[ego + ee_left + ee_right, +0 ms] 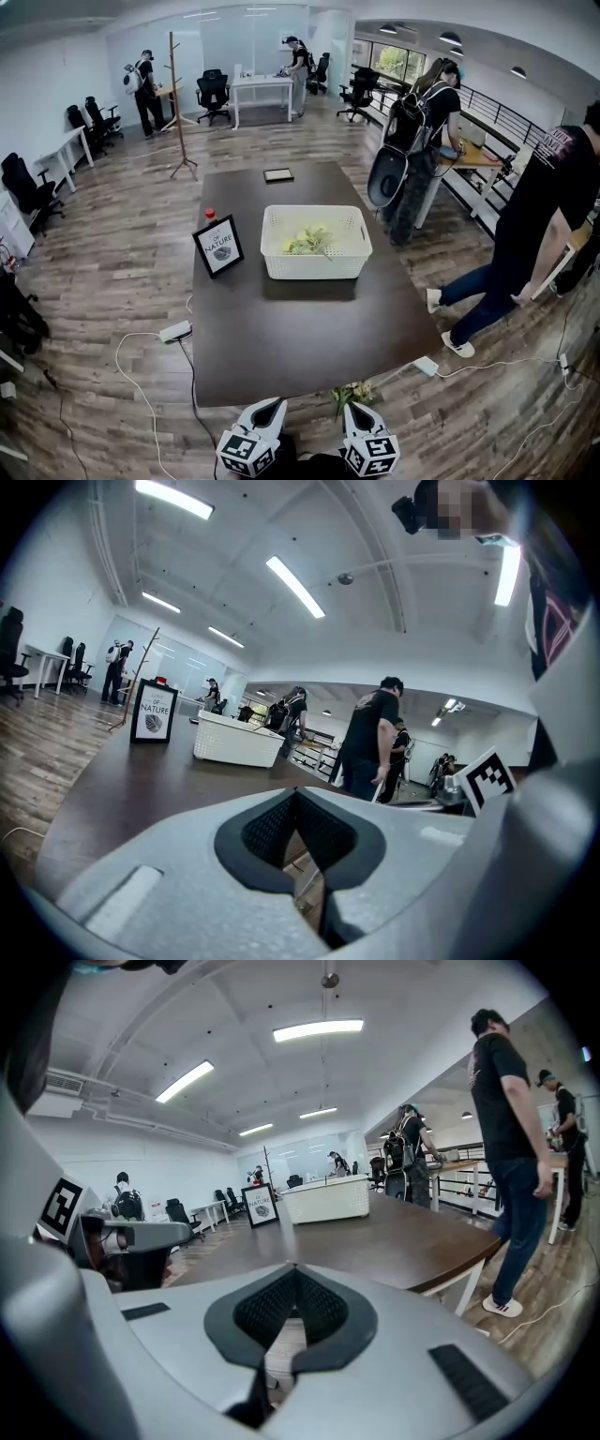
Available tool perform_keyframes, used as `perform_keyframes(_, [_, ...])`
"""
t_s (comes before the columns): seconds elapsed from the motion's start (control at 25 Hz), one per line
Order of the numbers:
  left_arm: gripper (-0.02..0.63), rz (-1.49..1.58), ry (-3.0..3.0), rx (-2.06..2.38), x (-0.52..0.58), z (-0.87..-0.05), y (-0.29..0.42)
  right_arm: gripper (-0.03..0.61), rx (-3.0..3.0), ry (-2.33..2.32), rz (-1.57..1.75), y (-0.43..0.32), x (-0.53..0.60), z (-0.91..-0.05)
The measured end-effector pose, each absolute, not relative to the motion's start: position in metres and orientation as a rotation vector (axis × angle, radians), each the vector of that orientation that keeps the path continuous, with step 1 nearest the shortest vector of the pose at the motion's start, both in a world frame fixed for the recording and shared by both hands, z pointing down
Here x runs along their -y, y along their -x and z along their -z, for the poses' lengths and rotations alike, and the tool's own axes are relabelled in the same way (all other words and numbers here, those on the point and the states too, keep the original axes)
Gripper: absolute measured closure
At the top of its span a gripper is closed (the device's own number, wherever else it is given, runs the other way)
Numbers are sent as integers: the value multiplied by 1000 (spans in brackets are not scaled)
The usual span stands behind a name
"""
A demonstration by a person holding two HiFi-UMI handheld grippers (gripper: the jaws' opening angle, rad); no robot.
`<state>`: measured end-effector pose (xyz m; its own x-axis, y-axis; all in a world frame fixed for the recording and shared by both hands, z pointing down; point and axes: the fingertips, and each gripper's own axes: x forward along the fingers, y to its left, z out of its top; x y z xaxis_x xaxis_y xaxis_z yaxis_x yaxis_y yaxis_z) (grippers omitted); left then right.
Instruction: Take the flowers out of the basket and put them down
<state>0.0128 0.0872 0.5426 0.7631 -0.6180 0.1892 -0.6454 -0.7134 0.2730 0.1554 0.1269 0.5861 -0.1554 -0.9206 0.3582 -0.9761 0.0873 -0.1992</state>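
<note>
**Station Status: Both Grippers Short of the Table, Flowers in the Basket**

The left gripper (274,405) and the right gripper (356,410) were side by side just off the near edge of the dark brown rectangular table (309,347). The bottom frame edge of the head view cut off their bodies. In each gripper view the ribbed pads met at the tips, with nothing between them.

The white perforated plastic basket (314,266) stood near the table's centre, well apart from both grippers. The pale yellow-green flowers (307,241) lay inside it. The basket walls hid their stems, and neither gripper view showed them over the rim.

A black-framed "NATURE" sign (218,246) stood upright just left of the basket and covered most of a red-capped bottle (210,214) behind it. A small dark flat tablet (278,174) lay at the far end.

A small pale flower sprig (352,391) showed beyond the near table edge, beside the right gripper. What supported it could not be made out.
</note>
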Motion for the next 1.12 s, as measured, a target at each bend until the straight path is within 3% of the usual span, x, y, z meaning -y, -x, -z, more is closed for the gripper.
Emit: perform_keyframes(1.12, [605,-112,-2687,865,88,-536,58,572,2102,-2016,-661,-86,28,-593])
